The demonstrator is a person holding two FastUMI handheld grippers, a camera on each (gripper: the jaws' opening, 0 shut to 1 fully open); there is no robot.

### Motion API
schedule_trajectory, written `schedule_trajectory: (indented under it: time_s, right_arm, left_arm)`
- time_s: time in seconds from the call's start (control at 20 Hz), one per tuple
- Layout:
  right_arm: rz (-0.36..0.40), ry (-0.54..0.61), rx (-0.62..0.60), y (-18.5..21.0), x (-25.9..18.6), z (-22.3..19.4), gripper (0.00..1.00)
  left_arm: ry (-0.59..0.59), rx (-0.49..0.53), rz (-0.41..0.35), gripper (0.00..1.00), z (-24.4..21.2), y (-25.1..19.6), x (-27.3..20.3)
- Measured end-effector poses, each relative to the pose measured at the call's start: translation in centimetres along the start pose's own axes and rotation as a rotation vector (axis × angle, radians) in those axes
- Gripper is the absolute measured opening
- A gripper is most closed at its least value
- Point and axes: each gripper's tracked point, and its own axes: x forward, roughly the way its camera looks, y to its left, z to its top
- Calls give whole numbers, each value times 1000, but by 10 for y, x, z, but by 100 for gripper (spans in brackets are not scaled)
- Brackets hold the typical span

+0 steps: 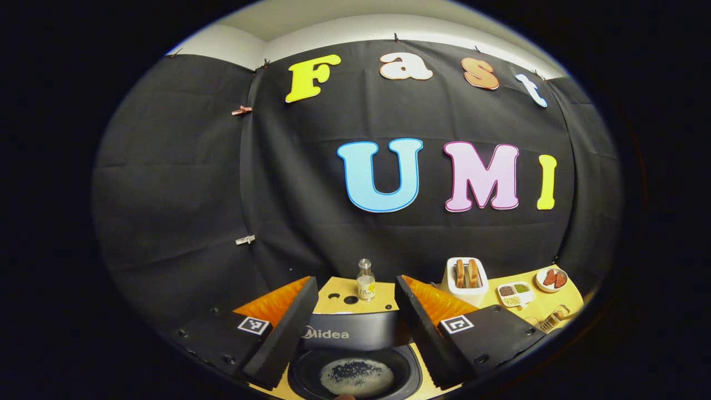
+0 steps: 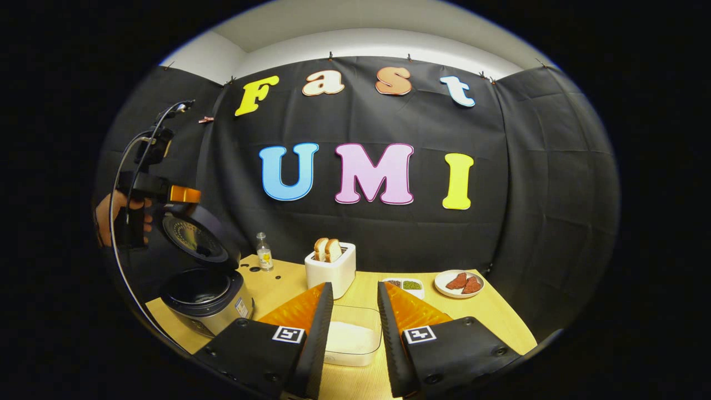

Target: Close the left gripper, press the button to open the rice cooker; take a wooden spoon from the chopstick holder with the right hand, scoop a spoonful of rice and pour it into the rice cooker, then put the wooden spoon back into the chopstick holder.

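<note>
Wooden-topped surface carries the rice cooker at 9 o'clock in the right gripper view, its lid already up and tilted back toward the wall. A scatter of rice lies in the pot, so I judge the pouring done. The left claw hovers over the pot with fingers apart and empty. The right claw, also apart and empty, points at a white rice box at 6 o'clock. I cannot find the spoon or its holder, so its return and its axis I cannot tell.
</note>
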Motion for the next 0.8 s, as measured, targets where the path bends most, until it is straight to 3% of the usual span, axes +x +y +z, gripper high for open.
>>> schedule_trajectory:
  time_s: [0.45,0.65,0.8]
  right_arm:
    - [20,13,16,-1,-2,-5,51]
    - [31,23,12,1,-4,-9,51]
    - [37,30,5,2,-6,-12,51]
  left_arm:
    - [108,-51,46,92,-122,-9,-66]
    - [57,-2,79,92,-150,-11,-74]
    - [41,-19,87,92,-165,-12,-75]
